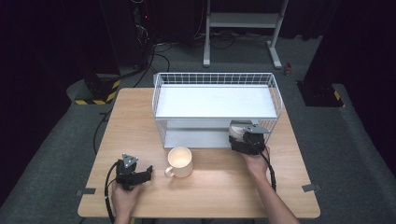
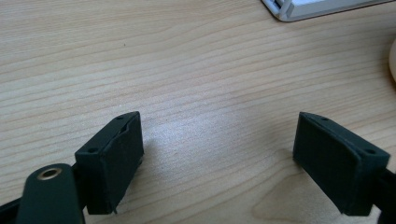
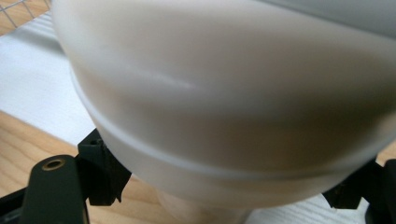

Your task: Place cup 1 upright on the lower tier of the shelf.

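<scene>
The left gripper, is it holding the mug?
No, the left gripper stands open over bare table, apart from the mug.

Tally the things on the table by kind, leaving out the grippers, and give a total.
Mug: 1
Bowl: 1, held at the front of the rack by the right gripper
Wire rack: 1
Total: 3

No text, label, brand or number is readable anywhere.
</scene>
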Demonstrator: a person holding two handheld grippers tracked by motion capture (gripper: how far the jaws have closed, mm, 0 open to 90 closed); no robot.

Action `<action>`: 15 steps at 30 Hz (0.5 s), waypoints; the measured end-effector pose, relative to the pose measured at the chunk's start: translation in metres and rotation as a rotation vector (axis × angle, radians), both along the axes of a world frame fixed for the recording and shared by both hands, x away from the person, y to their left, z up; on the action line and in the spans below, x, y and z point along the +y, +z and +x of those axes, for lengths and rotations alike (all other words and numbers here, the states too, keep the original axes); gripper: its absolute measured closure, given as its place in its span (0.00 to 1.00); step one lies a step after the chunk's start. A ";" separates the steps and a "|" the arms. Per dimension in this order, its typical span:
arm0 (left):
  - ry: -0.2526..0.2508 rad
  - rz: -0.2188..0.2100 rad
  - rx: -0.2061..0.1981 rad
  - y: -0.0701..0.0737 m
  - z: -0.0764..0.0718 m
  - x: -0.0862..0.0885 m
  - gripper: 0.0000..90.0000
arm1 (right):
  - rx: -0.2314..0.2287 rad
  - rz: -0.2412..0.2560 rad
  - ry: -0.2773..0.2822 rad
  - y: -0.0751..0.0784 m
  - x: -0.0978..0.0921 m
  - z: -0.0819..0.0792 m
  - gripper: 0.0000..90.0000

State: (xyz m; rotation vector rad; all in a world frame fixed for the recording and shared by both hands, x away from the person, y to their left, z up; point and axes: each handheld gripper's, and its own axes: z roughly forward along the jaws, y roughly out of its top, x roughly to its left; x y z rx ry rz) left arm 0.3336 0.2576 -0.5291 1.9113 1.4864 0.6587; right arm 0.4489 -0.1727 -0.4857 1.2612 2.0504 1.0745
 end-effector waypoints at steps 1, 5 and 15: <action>0.001 0.000 -0.001 0.000 0.000 0.000 0.18 | -0.011 -0.003 -0.005 -0.001 0.000 0.001 0.21; 0.003 -0.001 -0.001 0.000 0.000 0.000 0.18 | -0.024 -0.004 0.001 -0.003 0.000 0.003 0.21; 0.001 -0.001 0.000 0.000 0.000 0.000 0.18 | 0.024 -0.010 0.001 0.002 0.000 0.003 0.14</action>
